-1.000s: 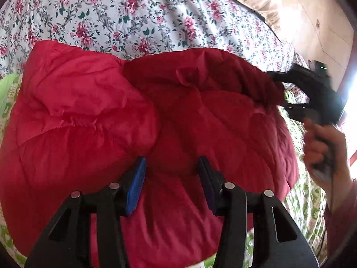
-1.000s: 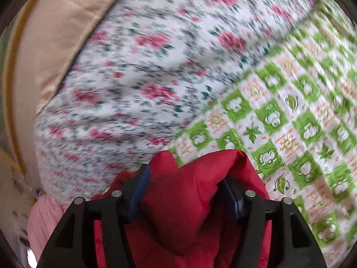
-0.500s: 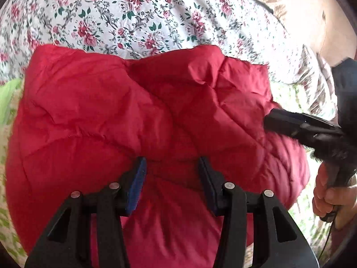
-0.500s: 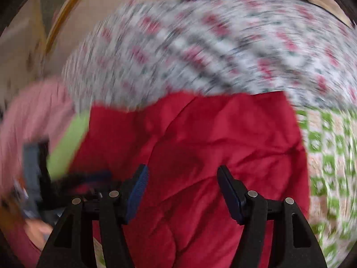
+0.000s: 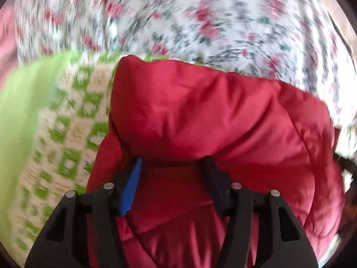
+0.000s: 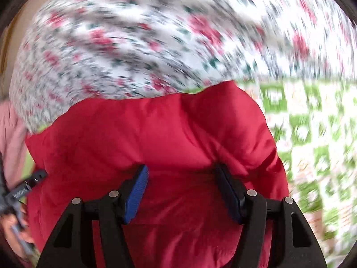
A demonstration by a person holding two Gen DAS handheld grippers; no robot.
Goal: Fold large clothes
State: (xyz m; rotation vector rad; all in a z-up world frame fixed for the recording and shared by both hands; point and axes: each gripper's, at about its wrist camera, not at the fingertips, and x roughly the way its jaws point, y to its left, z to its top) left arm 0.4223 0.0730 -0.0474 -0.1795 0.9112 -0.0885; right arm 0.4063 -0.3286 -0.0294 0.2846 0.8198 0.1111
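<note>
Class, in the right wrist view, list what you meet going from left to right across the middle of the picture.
Pink fabric → puffy red quilted jacket → green-and-white checked printed sheet.

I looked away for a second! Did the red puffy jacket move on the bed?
Yes. In the left wrist view, the red puffy jacket has been folded narrower, its left edge pulled rightward, uncovering more of the green checked sheet.

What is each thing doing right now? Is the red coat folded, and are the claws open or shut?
Red coat: puffy, folded over into a bundle on the bed.
Left claw: opening, coat fabric between its jaws.
Right claw: wide apart, tips pushed into the coat.
Flowery sheet: spread out, blurry.
Green-checked blanket: spread under the coat.
</note>
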